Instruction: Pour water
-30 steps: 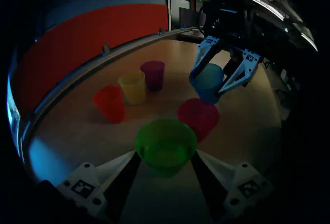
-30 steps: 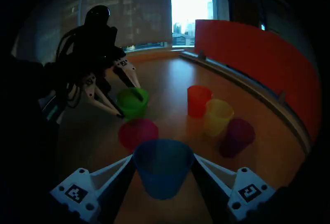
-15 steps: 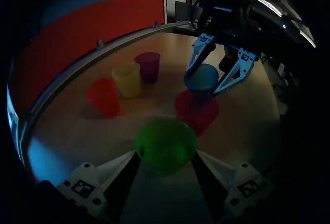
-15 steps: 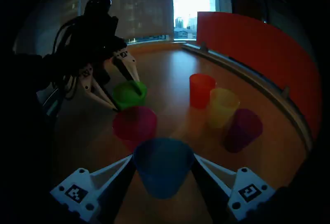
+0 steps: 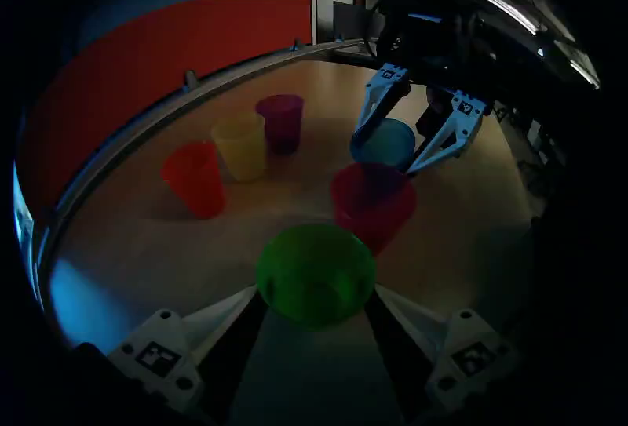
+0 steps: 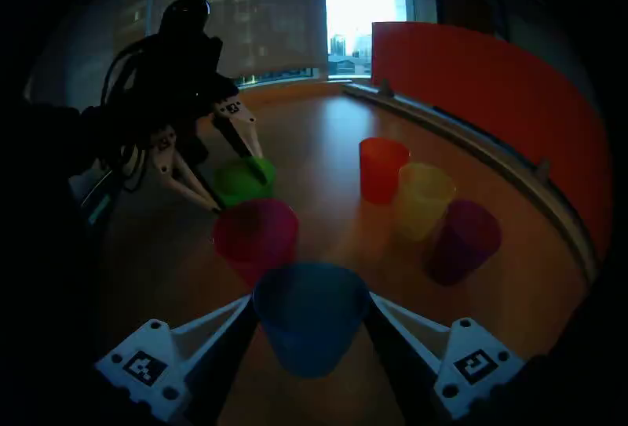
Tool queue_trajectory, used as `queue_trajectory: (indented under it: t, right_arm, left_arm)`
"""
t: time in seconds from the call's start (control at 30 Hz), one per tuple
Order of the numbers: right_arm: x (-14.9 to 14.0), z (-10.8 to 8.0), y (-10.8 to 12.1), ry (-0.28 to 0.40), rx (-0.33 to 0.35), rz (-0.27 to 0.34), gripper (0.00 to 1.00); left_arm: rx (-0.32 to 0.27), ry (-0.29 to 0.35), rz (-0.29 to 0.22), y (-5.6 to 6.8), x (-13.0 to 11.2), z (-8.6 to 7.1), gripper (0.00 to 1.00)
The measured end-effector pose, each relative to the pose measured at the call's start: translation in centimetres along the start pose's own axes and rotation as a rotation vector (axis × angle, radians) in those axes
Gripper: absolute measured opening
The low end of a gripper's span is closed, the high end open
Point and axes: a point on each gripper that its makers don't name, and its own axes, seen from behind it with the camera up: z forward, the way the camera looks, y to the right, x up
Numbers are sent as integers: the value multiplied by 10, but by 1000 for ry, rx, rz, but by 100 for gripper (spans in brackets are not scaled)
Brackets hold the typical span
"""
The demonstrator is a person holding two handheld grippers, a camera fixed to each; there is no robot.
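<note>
Centrally, left gripper clasps green cup; right gripper clasps blue cup. The crimson cup stands between them, open table on either flank.

Dim room, red partition, bright window

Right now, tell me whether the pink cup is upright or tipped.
Upright. The pink cup stands on its base on the table, open rim facing up, between the held green cup and blue cup.

One green cup, one blue cup
</note>
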Motion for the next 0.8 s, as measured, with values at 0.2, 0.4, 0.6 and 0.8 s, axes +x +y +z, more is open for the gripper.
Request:
queue_trajectory:
  t: [0.2, 0.4, 0.6, 0.8]
  right_arm:
    - [-6, -7, 0, 4, -14, -2, 92]
    - [-12, -13, 0, 5, -31, 13, 92]
    - [-22, -16, 2, -17, -54, 27, 92]
    - [-21, -17, -1, -2, -58, 48, 93]
  left_arm:
    - [-15, 5, -19, 1, -5, -2, 83]
    - [-21, 16, -29, 1, -5, -1, 83]
    - [-19, 15, -21, 3, -6, 1, 83]
    - [-30, 5, -58, 3, -8, 1, 83]
